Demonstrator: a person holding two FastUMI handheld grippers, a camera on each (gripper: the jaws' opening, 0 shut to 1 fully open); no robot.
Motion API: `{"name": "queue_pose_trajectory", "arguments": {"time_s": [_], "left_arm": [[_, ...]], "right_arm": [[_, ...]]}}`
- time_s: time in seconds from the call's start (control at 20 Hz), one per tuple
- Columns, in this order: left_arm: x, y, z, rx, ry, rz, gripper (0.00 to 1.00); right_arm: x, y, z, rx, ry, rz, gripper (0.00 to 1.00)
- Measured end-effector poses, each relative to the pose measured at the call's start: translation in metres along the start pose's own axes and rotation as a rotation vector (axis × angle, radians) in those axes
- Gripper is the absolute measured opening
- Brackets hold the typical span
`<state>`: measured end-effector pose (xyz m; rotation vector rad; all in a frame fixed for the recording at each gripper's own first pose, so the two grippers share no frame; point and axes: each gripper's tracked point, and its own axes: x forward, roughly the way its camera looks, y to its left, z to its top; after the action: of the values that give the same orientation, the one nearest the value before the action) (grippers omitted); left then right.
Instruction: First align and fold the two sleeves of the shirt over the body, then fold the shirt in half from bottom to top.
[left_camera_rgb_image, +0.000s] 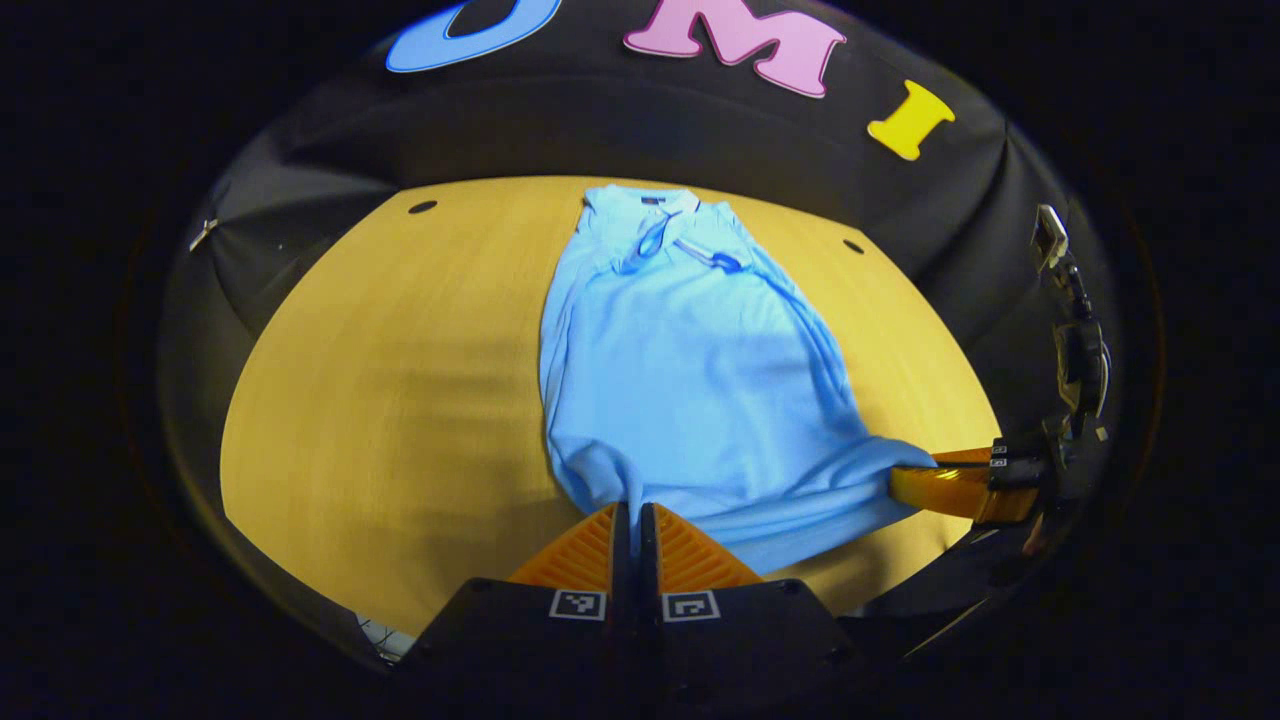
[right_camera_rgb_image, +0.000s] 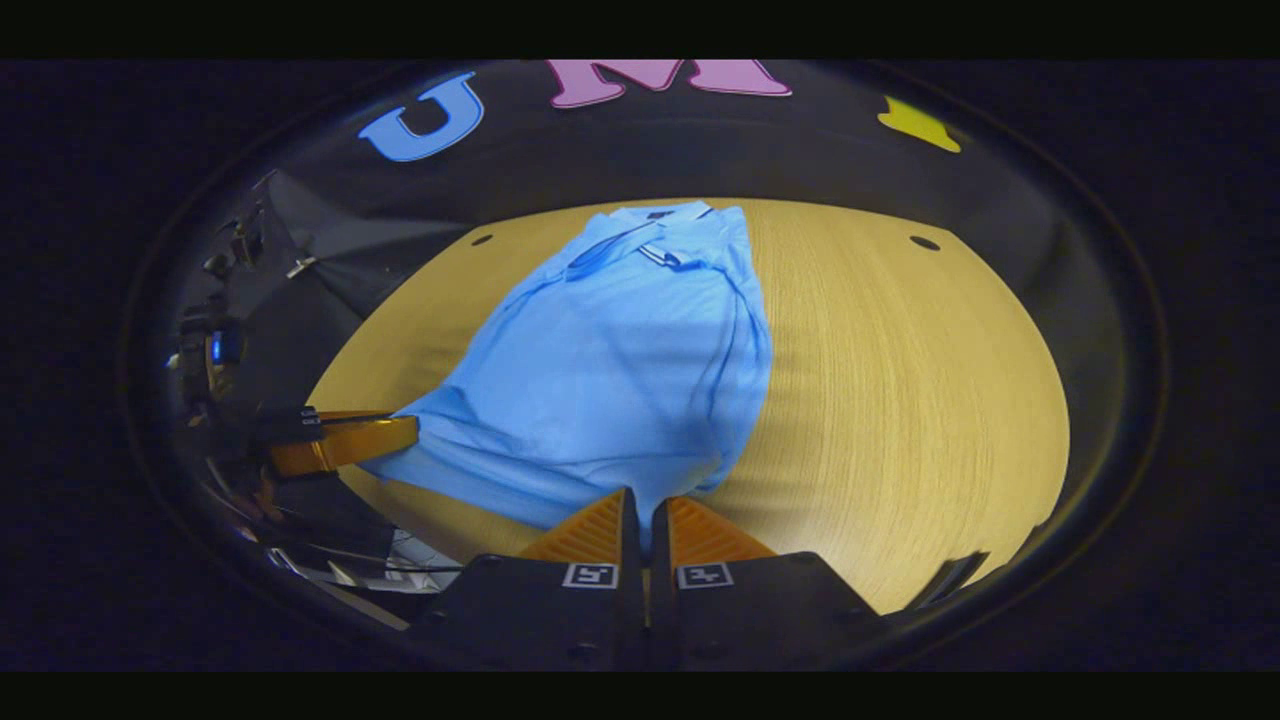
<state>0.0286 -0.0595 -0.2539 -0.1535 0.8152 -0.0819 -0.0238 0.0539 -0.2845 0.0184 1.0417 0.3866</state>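
shirt (left_camera_rgb_image: 690, 380) lay collar-far on tabletop (left_camera_rgb_image: 400, 400), sleeves already folded over body | left gripper (left_camera_rgb_image: 635, 520) jaws clamped on one hem corner | right gripper (right_camera_rgb_image: 645, 515) jaws clamped on the other | hem pinched, likely for the bottom-to-top fold

No readable text — the square coded markers (left_camera_rgb_image: 577, 603) on the gripper mounts are perhaps patterns, not words.
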Motion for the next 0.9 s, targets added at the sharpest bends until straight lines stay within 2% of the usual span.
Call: {"name": "queue_pose_trajectory", "arguments": {"time_s": [0.15,0.25,0.35,0.45,0.6,0.8,0.85,0.9], "left_arm": [[0.000,-0.001,0.064,0.003,-0.055,-0.020,0.06],[0.010,-0.002,0.132,-0.017,-0.110,-0.029,0.06],[0.022,0.006,0.186,-0.012,-0.145,-0.019,0.06],[0.036,0.010,0.224,0.026,-0.176,-0.009,0.06],[0.070,0.015,0.280,0.071,-0.218,-0.004,0.06],[0.125,0.026,0.339,0.091,-0.250,0.007,0.06],[0.141,0.031,0.352,0.097,-0.253,0.008,0.02],[0.158,0.035,0.364,0.101,-0.256,0.012,0.06]], "right_arm": [[0.004,-0.007,0.062,0.008,-0.070,0.008,0.07],[0.010,-0.014,0.130,-0.005,-0.144,0.020,0.01],[0.023,-0.019,0.185,-0.025,-0.203,0.020,0.06],[0.041,-0.026,0.230,-0.028,-0.241,0.025,0.06],[0.070,-0.041,0.287,-0.069,-0.285,0.006,0.06],[0.113,-0.058,0.352,-0.051,-0.346,-0.009,0.06],[0.126,-0.062,0.364,-0.043,-0.353,-0.015,0.06],[0.139,-0.066,0.375,-0.038,-0.359,-0.018,0.06]]}}
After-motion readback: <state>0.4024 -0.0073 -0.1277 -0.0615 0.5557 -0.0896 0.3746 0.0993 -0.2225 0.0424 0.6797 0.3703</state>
